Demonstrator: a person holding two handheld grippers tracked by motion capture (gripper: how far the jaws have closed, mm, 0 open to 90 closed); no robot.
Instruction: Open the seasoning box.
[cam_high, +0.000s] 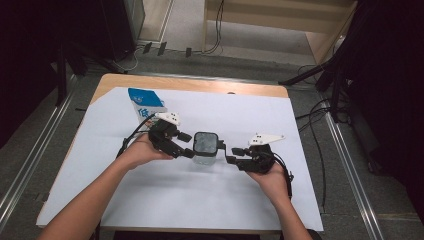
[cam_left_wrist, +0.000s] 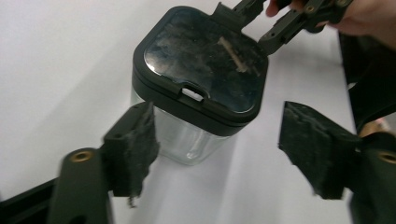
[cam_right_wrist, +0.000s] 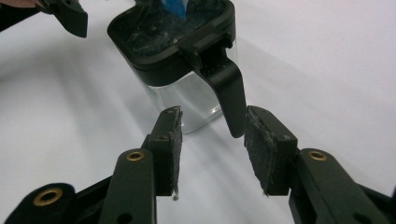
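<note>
At the middle of the white sheet (cam_high: 165, 200) that covers the table stands a clear square jar (cam_high: 205, 150) with a black lid (cam_left_wrist: 201, 65) and a black handle (cam_right_wrist: 229, 93) running down one side — upright, resting on the sheet, with a gripper on either side of it. The left gripper (cam_left_wrist: 217, 149) has its jaws spread wide, the pads clear of the glass on both sides, so it holds nothing. The right gripper (cam_right_wrist: 212, 144) has its jaws partly open around the lower end of the handle; the pads stand just beside it, not pressing on it, so the jar sits free of both tools. A blue-and-white carton (cam_high: 145, 107) stands behind the left hand (cam_high: 137, 152), apart from the jar. My reading is that this is the moment between grips — the jar has been set down or is about to be taken up. If the jar is to be lifted or steadied next, the right jaws need to close squarely on the handle, and the left could come in on the lid or body. The glass looks smooth, so a shallow pinch may slip.
</note>
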